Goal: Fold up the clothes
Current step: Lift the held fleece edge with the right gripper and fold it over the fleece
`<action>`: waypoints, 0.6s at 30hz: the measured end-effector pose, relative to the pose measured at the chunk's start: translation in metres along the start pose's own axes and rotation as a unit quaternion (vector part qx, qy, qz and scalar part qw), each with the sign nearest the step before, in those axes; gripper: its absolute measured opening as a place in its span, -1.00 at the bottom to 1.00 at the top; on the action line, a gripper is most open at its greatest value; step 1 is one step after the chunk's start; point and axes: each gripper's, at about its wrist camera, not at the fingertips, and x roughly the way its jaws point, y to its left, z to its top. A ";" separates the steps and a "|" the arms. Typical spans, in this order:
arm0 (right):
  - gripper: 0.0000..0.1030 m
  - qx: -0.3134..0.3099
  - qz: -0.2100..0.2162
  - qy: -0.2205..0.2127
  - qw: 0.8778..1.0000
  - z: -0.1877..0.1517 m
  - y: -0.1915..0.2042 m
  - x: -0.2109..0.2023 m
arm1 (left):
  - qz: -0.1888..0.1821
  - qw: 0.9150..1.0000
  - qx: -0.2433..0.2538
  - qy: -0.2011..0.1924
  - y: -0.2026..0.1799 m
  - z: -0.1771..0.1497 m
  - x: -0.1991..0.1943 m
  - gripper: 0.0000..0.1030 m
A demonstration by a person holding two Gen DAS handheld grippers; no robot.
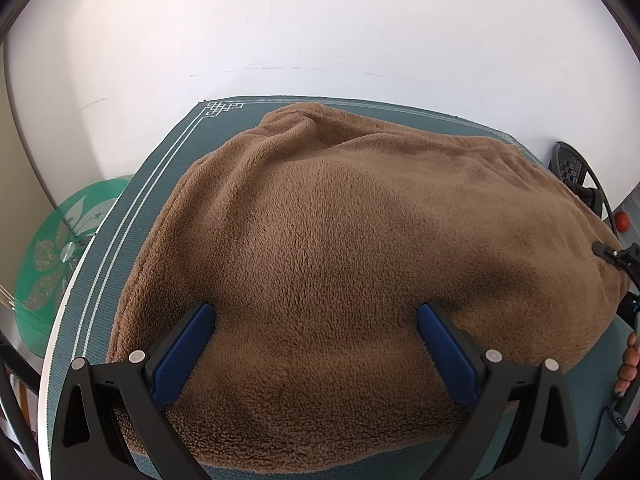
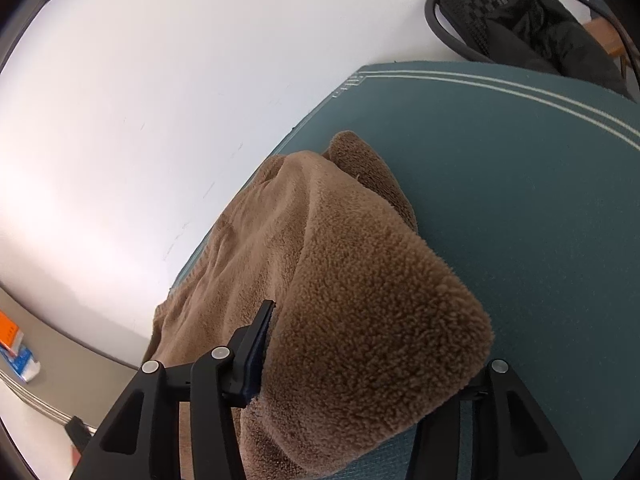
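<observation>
Covering a teal mat [image 1: 120, 240], brown fleece [image 1: 340, 240] faces a white wall [image 1: 320, 32].

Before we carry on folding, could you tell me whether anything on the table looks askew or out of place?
Nothing looks damaged or spilled. The brown fleece garment lies rumpled rather than flat on the teal mat, and one thick corner is bunched up in the right hand-held gripper, lifted off the mat.
</observation>
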 end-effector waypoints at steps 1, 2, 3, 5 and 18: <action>-0.11 0.003 0.003 -0.001 1.000 0.000 0.001 -0.002 | -0.002 1.000 -0.002 -0.002 0.001 0.000 -0.001 0.97; -0.18 0.008 0.007 -0.002 1.000 0.000 0.001 -0.004 | -0.005 1.000 -0.004 -0.004 0.001 -0.001 -0.002 0.97; -0.23 0.010 0.011 -0.005 1.000 0.001 0.002 -0.006 | -0.006 1.000 -0.007 -0.007 0.002 -0.001 -0.004 0.97; -0.27 0.000 0.016 -0.014 1.000 0.002 0.011 -0.012 | -0.008 1.000 -0.013 -0.016 0.005 -0.001 -0.009 0.98; -0.32 -0.110 0.062 -0.059 0.990 0.009 0.099 -0.060 | -0.028 0.996 -0.080 -0.026 0.042 -0.007 -0.045 0.98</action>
